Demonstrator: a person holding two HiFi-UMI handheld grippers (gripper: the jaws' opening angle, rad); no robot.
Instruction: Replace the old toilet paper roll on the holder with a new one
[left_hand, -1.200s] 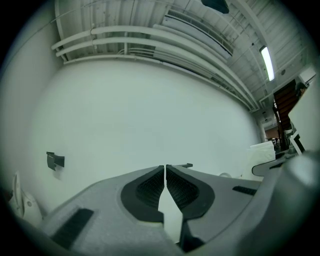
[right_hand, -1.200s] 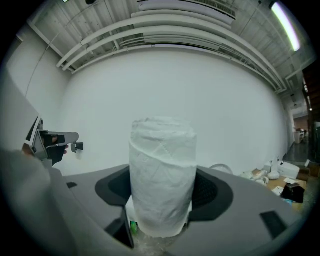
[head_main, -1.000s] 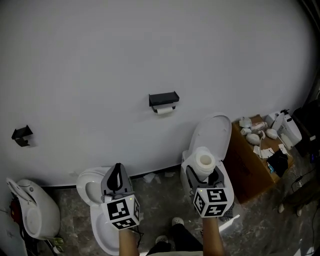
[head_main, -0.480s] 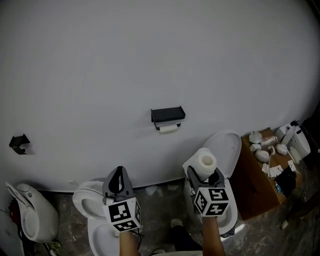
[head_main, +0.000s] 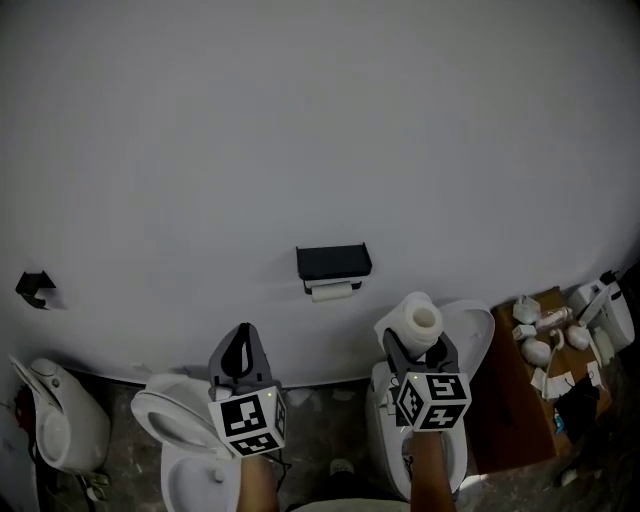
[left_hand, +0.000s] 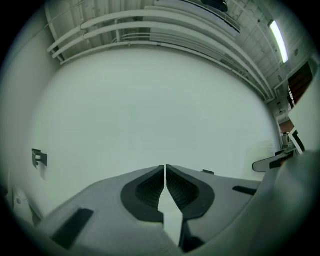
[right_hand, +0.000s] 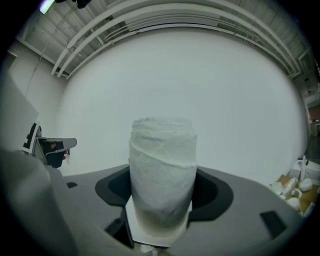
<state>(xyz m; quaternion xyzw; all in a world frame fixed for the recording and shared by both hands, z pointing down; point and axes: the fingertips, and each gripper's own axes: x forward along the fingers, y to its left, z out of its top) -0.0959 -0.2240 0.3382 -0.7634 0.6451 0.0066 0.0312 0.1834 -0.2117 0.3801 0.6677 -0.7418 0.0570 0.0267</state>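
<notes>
Right gripper (head_main: 417, 343), lower right of centre in the head view: jaws spread wide and grasping the new toilet paper roll (right_hand: 162, 170), which is full, white and upright, with pads pressed on both its sides. Left gripper (left_hand: 165, 169), lower left of centre: jaws clenched together, nothing between them. A black wall-mounted holder (head_main: 333, 262) sits at frame centre on the plain white wall (head_main: 300, 120), with the thin old roll (head_main: 331, 291) hanging just beneath it. The new toilet paper roll is below and right of the holder, apart from it. Two white toilets stand below: the left toilet (head_main: 165, 425) under the left gripper, the right toilet (head_main: 470, 330), lid raised, behind the right gripper. A cardboard box (head_main: 515, 390) of small items is at lower right.
</notes>
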